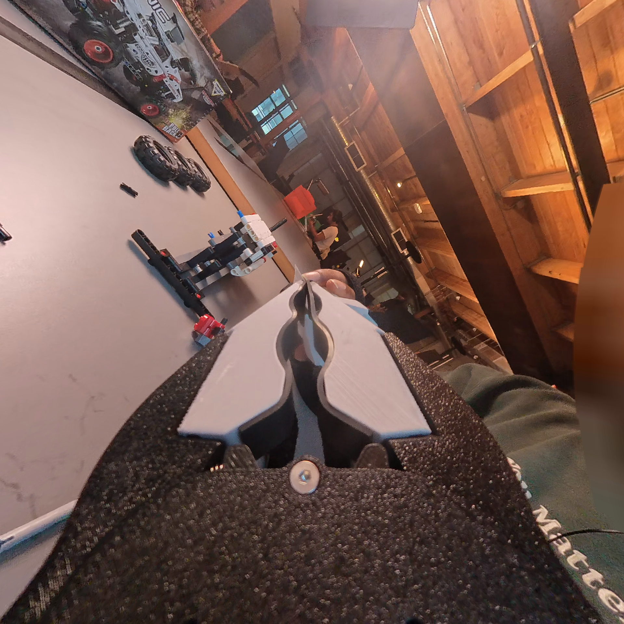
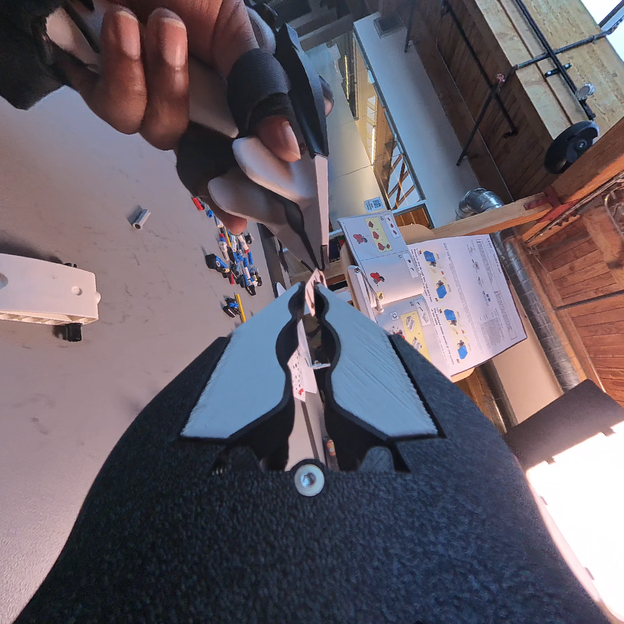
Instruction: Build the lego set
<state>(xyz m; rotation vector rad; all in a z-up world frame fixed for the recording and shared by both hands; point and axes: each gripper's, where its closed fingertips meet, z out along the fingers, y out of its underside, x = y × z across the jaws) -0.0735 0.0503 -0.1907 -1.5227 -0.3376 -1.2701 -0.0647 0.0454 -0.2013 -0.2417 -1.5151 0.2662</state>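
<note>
My left gripper (image 1: 305,285) is shut on a thin sticker sheet (image 1: 312,337) that I see edge-on between its grey fingers. My right gripper (image 2: 309,287) is shut on the same kind of thin printed sheet (image 2: 302,368), with small red and black prints. In the right wrist view the left gripper (image 2: 319,265), held by a hand (image 2: 148,77), pinches the sheet's top edge just above my right fingertips. Both grippers are held up off the table. A part-built black, white and grey Lego chassis (image 1: 219,256) lies on the grey table (image 1: 67,304).
Three black tyres (image 1: 172,165), a loose black pin (image 1: 129,190), a small red and grey piece (image 1: 207,327) and the set's box (image 1: 141,57) are on the table. A pile of small pieces (image 2: 236,260), a grey connector (image 2: 139,217), a white panel (image 2: 47,290) and an open instruction booklet (image 2: 439,297) show in the right wrist view. Only a small space, under 4 cm, lies between the two pairs of fingers.
</note>
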